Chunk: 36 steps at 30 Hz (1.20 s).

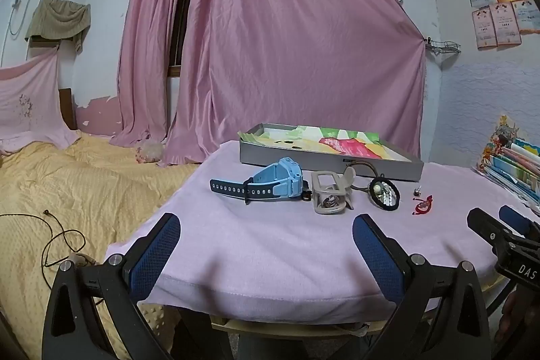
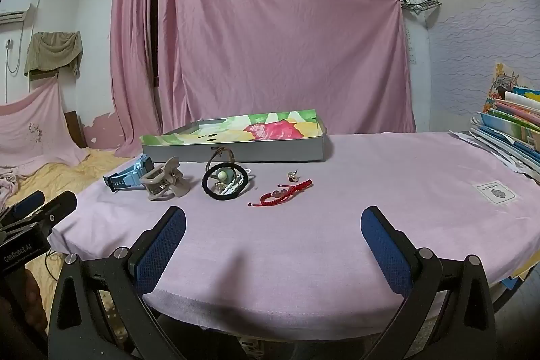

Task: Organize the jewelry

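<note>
Currently both grippers — left gripper (image 1: pixel 266 245), right gripper (image 2: pixel 273 238) — gape wide, empty; thin red bracelet (image 2: pixel 281 193) may slip the pads.

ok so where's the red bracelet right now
The red bracelet lies on the pink cloth, right of the black hair tie and just below a small earring, in front of the tray.

Dim, even indoor light with a cool pink cast; no window glare, since the curtain (image 1: pixel 270 39) is drawn. Soft shadows fall on the cloth (image 2: pixel 303 242) just ahead of each gripper. Fisheye bending curves the walls, and black vignetting fills every corner; the centre is sharp.
</note>
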### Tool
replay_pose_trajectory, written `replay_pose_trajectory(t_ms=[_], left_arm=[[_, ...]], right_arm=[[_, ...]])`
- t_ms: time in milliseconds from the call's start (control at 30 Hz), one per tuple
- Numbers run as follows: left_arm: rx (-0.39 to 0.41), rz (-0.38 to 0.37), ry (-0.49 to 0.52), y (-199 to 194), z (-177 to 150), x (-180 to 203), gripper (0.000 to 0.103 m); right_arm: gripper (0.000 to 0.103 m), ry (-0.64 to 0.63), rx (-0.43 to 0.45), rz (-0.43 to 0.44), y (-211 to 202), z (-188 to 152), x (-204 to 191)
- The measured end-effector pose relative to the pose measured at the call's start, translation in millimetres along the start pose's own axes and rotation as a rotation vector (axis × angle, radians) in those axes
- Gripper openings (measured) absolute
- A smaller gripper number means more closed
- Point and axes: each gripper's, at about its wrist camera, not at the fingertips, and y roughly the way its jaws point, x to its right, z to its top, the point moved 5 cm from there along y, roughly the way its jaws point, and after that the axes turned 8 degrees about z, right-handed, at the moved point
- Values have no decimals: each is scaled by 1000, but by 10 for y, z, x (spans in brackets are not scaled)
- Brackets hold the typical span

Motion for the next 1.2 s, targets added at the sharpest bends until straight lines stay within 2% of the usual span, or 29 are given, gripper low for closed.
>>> replay_pose_trajectory(t_ms=[833, 1200], left_arm=[[-5, -8, -3, 9, -48, 128, 102], [-9, -11, -8, 1, -41, 48, 102]], right_arm=[[102, 6, -3, 2, 35, -24, -5], [102, 7, -3, 2, 31, -26, -7]])
